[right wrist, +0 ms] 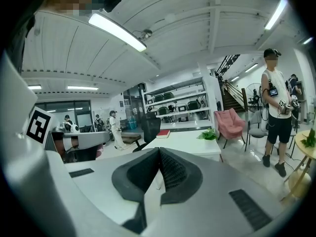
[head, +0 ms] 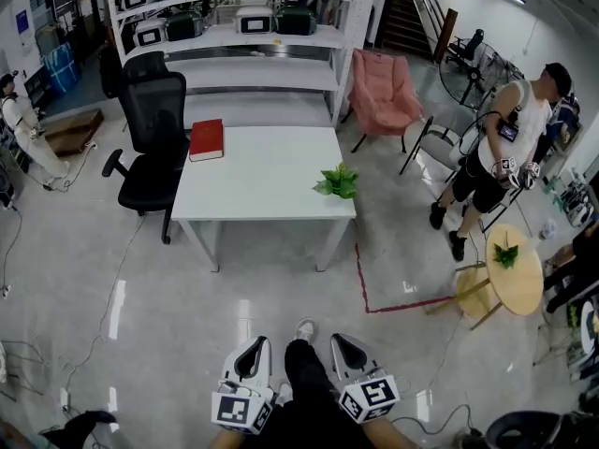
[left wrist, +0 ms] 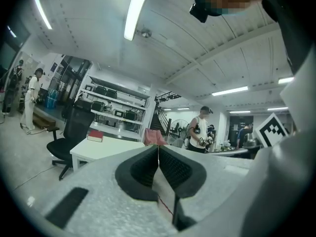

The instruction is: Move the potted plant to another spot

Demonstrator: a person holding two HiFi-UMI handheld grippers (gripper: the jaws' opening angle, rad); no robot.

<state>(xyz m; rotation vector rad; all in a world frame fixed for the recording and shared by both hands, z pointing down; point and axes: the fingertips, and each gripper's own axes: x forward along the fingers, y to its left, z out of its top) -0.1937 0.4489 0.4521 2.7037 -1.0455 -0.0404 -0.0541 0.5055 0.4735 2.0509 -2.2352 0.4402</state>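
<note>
A small green potted plant (head: 337, 182) stands near the right front corner of the white table (head: 253, 190); the right gripper view shows the plant (right wrist: 209, 134) far off on that table (right wrist: 185, 141). Both grippers are held low, close to the person's body and several steps short of the table. My left gripper (head: 252, 349) is shut with nothing in it, jaws pressed together (left wrist: 158, 154). My right gripper (head: 345, 346) is likewise shut and empty (right wrist: 159, 157). The left gripper view shows no plant.
A red book (head: 206, 139) lies at the table's far left, by a black office chair (head: 150, 138). A pink chair (head: 382, 92) and shelves (head: 234, 36) stand behind. At the right are a person (head: 496, 157) and a round wooden table (head: 520, 283) with another small plant (head: 505, 253). Red tape (head: 374, 293) marks the floor.
</note>
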